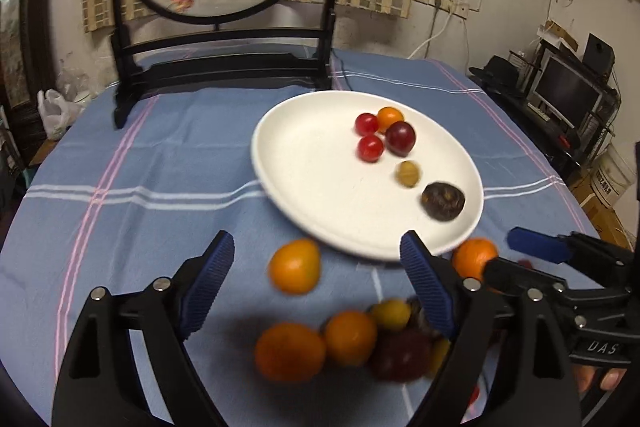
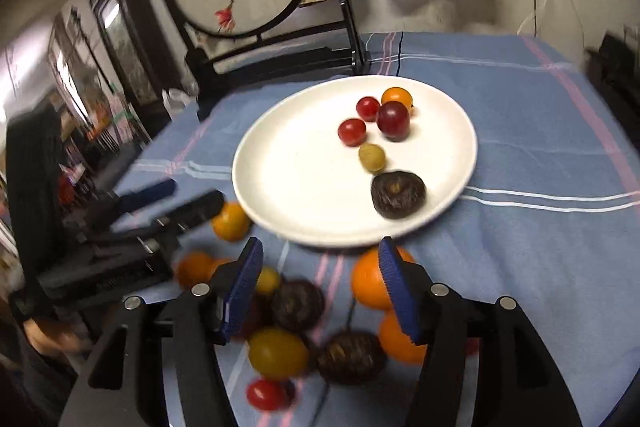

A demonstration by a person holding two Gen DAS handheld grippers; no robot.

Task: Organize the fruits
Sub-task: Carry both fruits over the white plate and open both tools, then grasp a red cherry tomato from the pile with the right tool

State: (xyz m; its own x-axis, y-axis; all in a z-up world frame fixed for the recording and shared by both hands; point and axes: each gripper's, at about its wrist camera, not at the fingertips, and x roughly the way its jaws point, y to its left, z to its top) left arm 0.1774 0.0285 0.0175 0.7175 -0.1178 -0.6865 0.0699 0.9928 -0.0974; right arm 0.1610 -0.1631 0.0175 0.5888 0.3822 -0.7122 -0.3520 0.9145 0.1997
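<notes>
Between the left gripper's (image 1: 316, 263) parted jaws, a loose orange (image 1: 295, 265).

A white plate (image 1: 304, 187) is seen carrying two red cherry tomatoes (image 1: 370, 148), an orange one (image 1: 390, 117), a dark red plum (image 1: 400, 138), a yellow-green fruit (image 1: 408, 173) and a dark brown one (image 1: 443, 201). The counter is covered by a blue cloth (image 1: 160, 163) crossed with white and pink stripes. Orange fruits (image 1: 295, 265) are shown on the cloth. Blue ribbed pads are carried by the black fingers (image 1: 208, 287).
</notes>
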